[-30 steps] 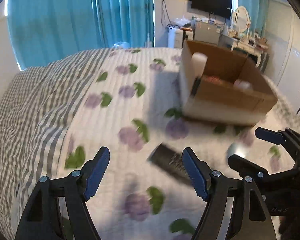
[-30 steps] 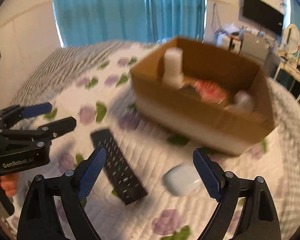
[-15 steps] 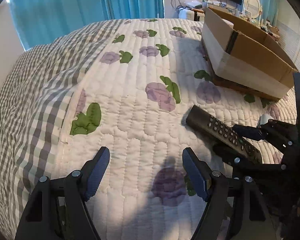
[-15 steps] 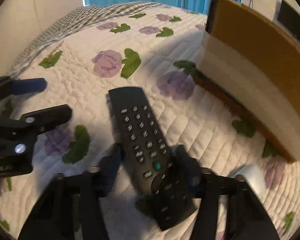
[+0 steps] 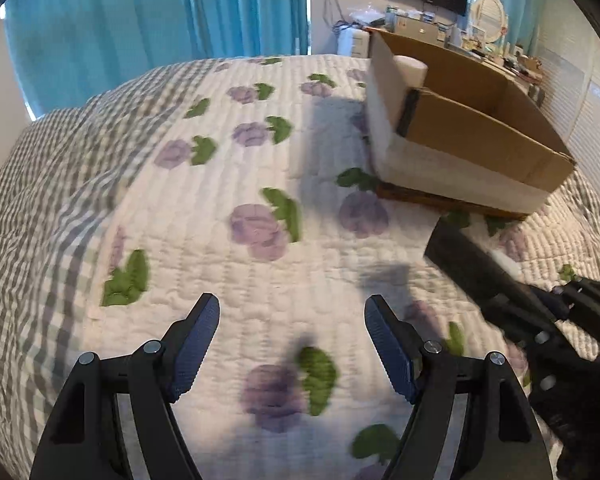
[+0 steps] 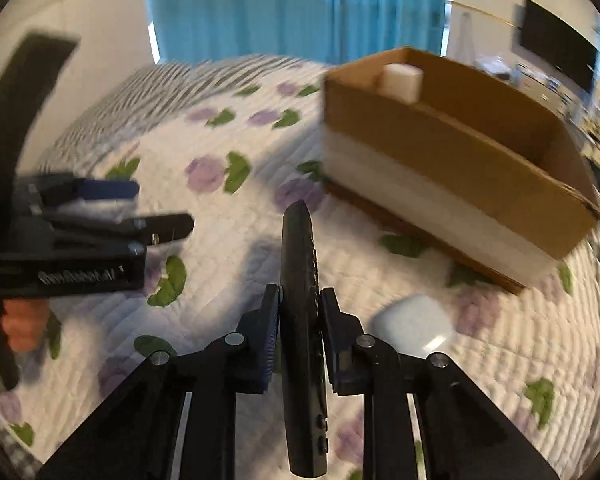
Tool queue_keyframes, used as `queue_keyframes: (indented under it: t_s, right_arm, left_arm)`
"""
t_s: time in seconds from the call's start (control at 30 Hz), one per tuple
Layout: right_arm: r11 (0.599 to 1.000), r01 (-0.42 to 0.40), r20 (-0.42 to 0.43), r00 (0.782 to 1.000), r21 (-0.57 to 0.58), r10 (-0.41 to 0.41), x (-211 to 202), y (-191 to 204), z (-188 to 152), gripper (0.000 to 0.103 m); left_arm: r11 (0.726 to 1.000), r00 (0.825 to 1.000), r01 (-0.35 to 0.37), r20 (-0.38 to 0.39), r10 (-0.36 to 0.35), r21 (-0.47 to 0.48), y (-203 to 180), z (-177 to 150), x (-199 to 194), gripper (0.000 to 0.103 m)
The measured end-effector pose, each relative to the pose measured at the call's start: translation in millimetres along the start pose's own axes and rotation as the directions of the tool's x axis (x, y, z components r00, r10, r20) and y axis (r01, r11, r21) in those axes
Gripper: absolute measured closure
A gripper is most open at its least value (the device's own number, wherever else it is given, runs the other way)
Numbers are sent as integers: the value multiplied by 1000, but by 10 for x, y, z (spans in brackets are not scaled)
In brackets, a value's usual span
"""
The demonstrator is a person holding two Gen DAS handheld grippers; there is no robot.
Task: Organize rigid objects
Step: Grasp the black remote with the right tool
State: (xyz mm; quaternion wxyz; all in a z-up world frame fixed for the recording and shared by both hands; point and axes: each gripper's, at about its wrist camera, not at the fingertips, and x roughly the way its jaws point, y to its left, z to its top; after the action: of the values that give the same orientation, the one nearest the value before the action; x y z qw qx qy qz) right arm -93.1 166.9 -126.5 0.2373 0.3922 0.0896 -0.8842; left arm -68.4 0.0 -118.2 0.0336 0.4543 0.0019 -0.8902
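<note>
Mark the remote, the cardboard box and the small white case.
remote (image 6: 298,264), right wrist view, upper body above the gripper.
cardboard box (image 6: 452,152), right wrist view, brown front wall.
white case (image 6: 410,322), right wrist view, top surface.

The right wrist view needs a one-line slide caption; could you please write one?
Right gripper clamps a black remote edge-up above the floral quilt, facing the cardboard box.

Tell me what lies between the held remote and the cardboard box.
Only bare quilt lies between remote and cardboard box, shown in the right wrist view.
</note>
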Motion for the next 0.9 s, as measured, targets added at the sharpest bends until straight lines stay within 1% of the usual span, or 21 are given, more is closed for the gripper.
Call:
queue_keyframes:
  t_s: [0.13,0.23,0.4,0.57,0.63,0.73,0.87,0.9]
  right_arm:
    - [997,51,79,995,50,-55,-372,-250,-24,84]
    - [992,91,109,989,83,-100,-551,-448,-59,84]
    - [977,146,86,983,157,-160,-679,-852,-273,84]
    - [960,170,57,981,224,-187,-669,-1162,-477,84]
    - [953,168,47,982,254,-185,-642,-1267,-531,84]
    - [946,176,38,980,270,-194,-606,-1350,-584,84]
    - [938,178,31,980,296,-196,-556,-1471,-616,84]
    - [937,176,30,981,303,-194,-543,-1496,-621,84]
  left_arm:
    - [999,1000,28,2,-28,43,-321,41,-9,25]
    - [995,998,67,-4,-67,74,-598,66,-13,25]
    - [983,991,133,-24,-131,128,-1048,39,32,25]
    - [968,988,157,-37,-153,195,-1462,-32,132,25]
    - [966,985,171,-46,-165,192,-1545,-18,201,25]
    - [971,984,178,-45,-173,161,-1634,7,335,25]
    - [975,980,188,-80,-180,119,-1753,-26,523,25]
    - [978,982,177,-86,-168,114,-1776,-35,572,28]
